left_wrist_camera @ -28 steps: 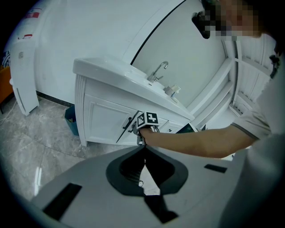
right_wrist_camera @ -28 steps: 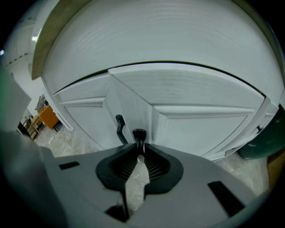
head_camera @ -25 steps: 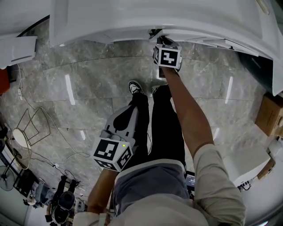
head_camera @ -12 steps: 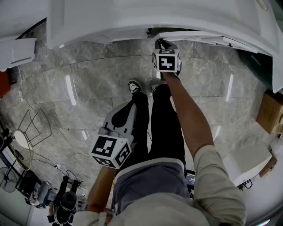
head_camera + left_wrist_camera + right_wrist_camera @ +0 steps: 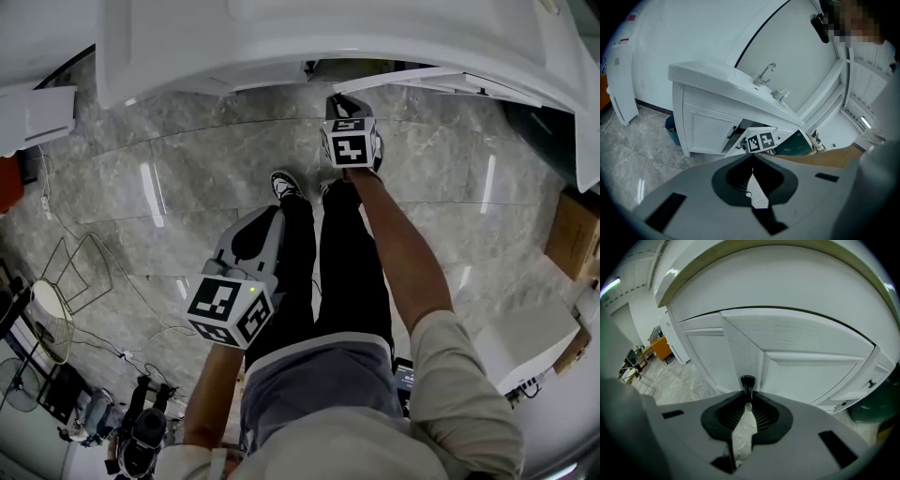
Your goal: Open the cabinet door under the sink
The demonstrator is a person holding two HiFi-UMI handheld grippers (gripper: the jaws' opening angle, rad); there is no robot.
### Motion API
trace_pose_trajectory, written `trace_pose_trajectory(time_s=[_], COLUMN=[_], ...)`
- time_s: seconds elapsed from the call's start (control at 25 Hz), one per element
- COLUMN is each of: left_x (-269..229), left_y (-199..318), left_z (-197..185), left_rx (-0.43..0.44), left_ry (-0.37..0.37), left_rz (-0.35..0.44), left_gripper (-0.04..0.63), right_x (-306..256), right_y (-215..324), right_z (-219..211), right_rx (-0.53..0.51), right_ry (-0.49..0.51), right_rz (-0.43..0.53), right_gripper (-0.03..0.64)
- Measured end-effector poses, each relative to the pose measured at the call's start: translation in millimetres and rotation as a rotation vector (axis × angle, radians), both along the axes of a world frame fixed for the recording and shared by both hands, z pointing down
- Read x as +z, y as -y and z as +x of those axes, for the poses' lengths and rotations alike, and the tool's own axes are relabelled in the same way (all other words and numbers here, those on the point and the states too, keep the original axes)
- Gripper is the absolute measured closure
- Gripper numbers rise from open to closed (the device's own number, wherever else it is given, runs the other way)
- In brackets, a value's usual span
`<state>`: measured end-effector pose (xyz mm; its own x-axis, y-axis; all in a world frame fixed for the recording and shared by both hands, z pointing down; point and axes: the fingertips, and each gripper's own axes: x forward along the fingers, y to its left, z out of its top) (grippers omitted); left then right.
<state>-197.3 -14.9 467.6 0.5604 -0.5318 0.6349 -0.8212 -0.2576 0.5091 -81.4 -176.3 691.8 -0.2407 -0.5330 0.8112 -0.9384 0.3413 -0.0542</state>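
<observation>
My right gripper (image 5: 341,101) reaches far forward, to the white cabinet (image 5: 187,56) under the sink (image 5: 723,80). Its two fingers (image 5: 761,414) are pressed close together on the black handle (image 5: 747,382) of the cabinet door (image 5: 811,373). The handle stands upright just past the tips, with its thin stem pinched between them, and only a narrow slit shows lower between the pads. The handle sits at the left edge of the door, and the framed panel of the door spreads to the right of my fingers.

In the head view the door (image 5: 412,79) stands a little away from the cabinet front. Its left end is nearer to me, and a dark gap (image 5: 323,67) shows behind it.

My left gripper (image 5: 267,217) hangs near me, beside my left leg, over the grey marble floor (image 5: 169,187), well apart from the cabinet. Its fingers (image 5: 768,176) are closed, tip against tip, and hold nothing. From this gripper's view I see the faucet (image 5: 766,73) on the sink, and below it the marker cube (image 5: 760,141) of my right gripper, in front of the cabinet.
</observation>
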Motion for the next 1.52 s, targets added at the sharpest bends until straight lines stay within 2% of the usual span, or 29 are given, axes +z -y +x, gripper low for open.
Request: trace_pose_trajectory(time_s=[0.36, 1.12, 1.52], left_x=[-4, -9, -8], left_y=[16, 23, 21], left_z=[-4, 22, 37], left_rx=[-0.033, 0.015, 0.052], left_ry=[-0.017, -0.010, -0.006], left_rz=[0.002, -0.012, -0.028], left_gripper=[0.597, 0.597, 0.597], right_x=[-1, -2, -2], right_y=[-7, -35, -47], right_z=[1, 11, 17], right_rx=[-0.031, -0.163, -0.199], right_ry=[0.003, -0.023, -0.024], right_rz=[-0.001, -0.011, -0.018], right_gripper=[0.565, 0.565, 0.565])
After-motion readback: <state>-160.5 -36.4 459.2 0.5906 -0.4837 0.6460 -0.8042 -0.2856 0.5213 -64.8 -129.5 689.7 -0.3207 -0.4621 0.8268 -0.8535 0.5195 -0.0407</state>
